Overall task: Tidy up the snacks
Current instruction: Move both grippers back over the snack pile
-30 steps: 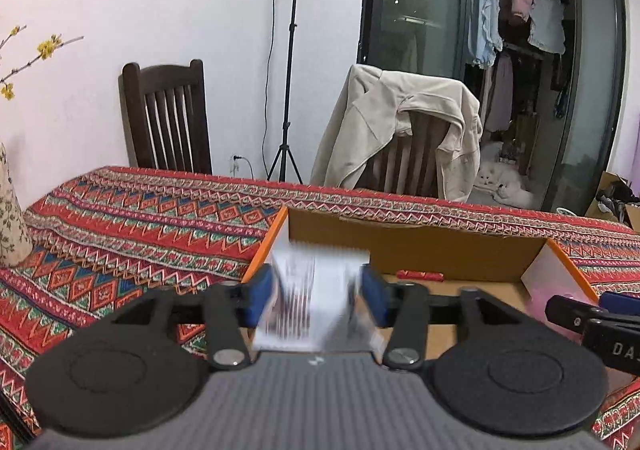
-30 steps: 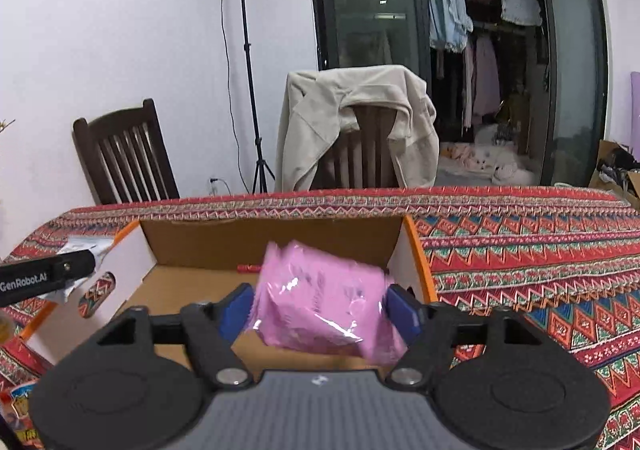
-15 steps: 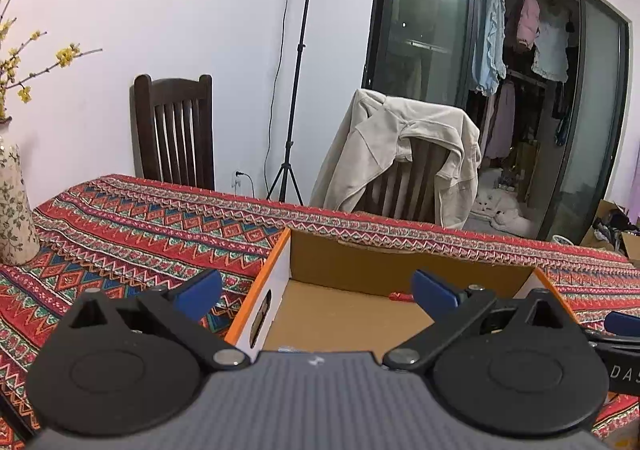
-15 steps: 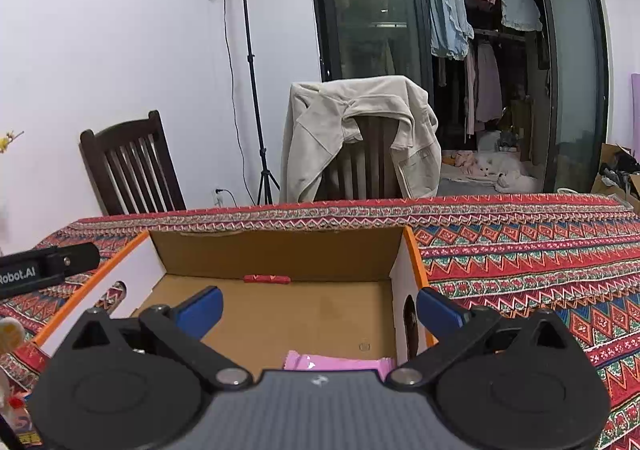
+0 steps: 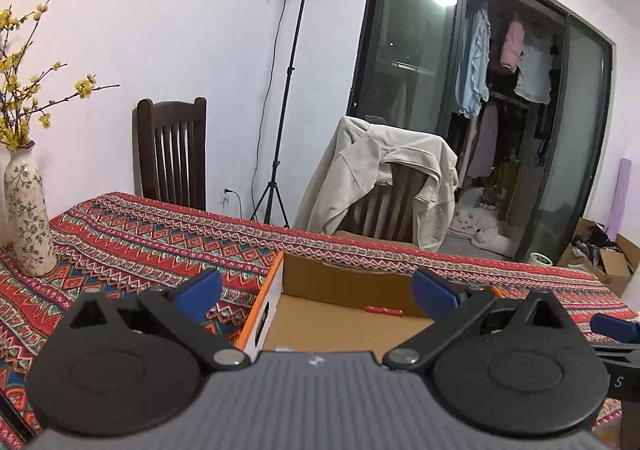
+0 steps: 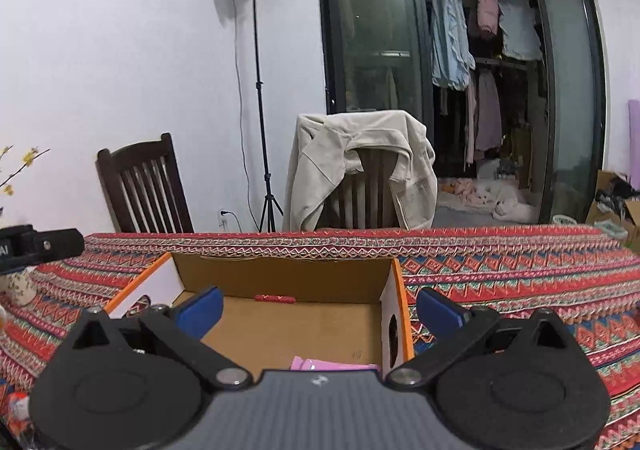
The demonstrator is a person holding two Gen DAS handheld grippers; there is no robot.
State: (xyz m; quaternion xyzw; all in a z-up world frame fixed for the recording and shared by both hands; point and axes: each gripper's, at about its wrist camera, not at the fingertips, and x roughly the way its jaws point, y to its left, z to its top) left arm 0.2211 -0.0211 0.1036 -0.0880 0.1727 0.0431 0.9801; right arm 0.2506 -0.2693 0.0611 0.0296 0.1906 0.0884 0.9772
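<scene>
An open cardboard box (image 5: 280,282) with orange rims stands on the patterned tablecloth; it also shows in the right wrist view (image 6: 396,290). My left gripper (image 5: 318,292) is open and empty above the box's left end. My right gripper (image 6: 320,308) is open and empty above the box's right end. A pink snack packet (image 6: 332,364) lies on the box floor just below the right gripper. A sliver of white packet (image 5: 285,349) shows at the box floor under the left gripper. A small red item (image 5: 383,310) lies at the far wall of the box.
A flowered vase (image 5: 26,218) with yellow blossoms stands on the table at the left. Two chairs stand behind the table, a dark wooden chair (image 5: 172,154) and a jacket-draped chair (image 5: 384,186). A light stand (image 5: 280,90) is by the wall. Colourful snacks (image 6: 16,406) lie at the lower left.
Both grippers opened and let go: the white packet and the pink packet dropped into the box. Both grippers have since risen and pulled back a little.
</scene>
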